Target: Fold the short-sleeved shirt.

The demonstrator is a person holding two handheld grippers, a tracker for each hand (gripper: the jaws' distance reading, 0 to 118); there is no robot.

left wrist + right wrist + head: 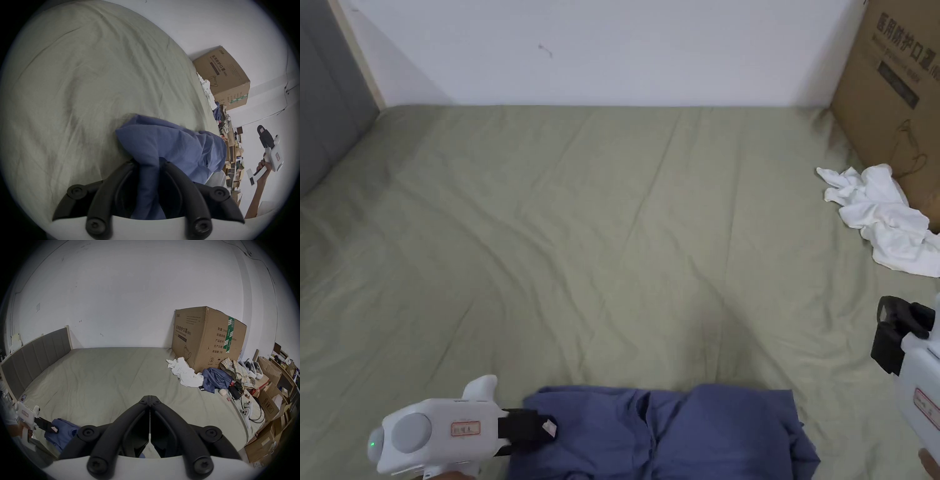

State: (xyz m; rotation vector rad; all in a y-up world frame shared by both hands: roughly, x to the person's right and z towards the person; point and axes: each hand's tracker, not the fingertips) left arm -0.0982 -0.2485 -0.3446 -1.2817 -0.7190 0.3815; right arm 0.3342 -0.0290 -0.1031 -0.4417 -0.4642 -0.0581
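The blue shirt (675,431) lies bunched at the near edge of the green bed sheet (600,250), around 6 o'clock in the head view; the left gripper (149,164) has its jaws clamped on a fold of the shirt's left end, cloth pinched between them; the right gripper (150,400) is off at 3 o'clock, held above the sheet with jaws pressed together on nothing; a white garment (884,215) sits at 2 o'clock against a cardboard box (894,94).
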